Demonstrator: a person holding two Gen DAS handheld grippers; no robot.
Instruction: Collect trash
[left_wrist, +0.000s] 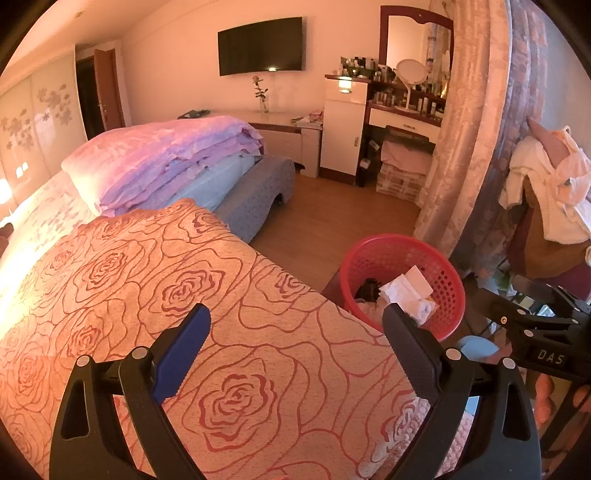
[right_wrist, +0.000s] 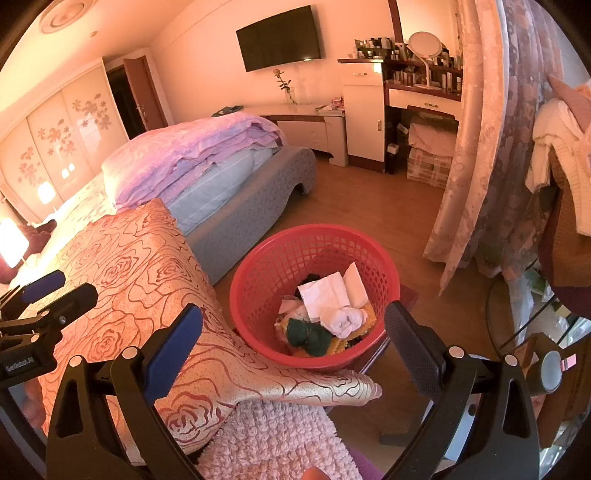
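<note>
A red mesh basket (right_wrist: 258, 266) stands on the wooden floor beside the bed, also in the left wrist view (left_wrist: 373, 254). It holds white crumpled paper (right_wrist: 328, 295), a dark green wad (right_wrist: 308, 334) and other scraps. My right gripper (right_wrist: 295, 325) is open and empty, hovering over the basket's near rim. My left gripper (left_wrist: 295, 325) is open and empty above the rose-patterned bedspread (left_wrist: 147, 280), with the basket just beyond its right finger. The right gripper's body (left_wrist: 535, 325) shows at the right of the left wrist view.
A folded pink and blue quilt stack (left_wrist: 166, 162) lies on the bed. A curtain (right_wrist: 480, 147) hangs at right, with clothes on a rack (left_wrist: 546, 192). A dresser with a mirror (left_wrist: 410, 74) and a wall TV (left_wrist: 260, 46) stand at the back. A fuzzy pink blanket (right_wrist: 273, 439) lies below.
</note>
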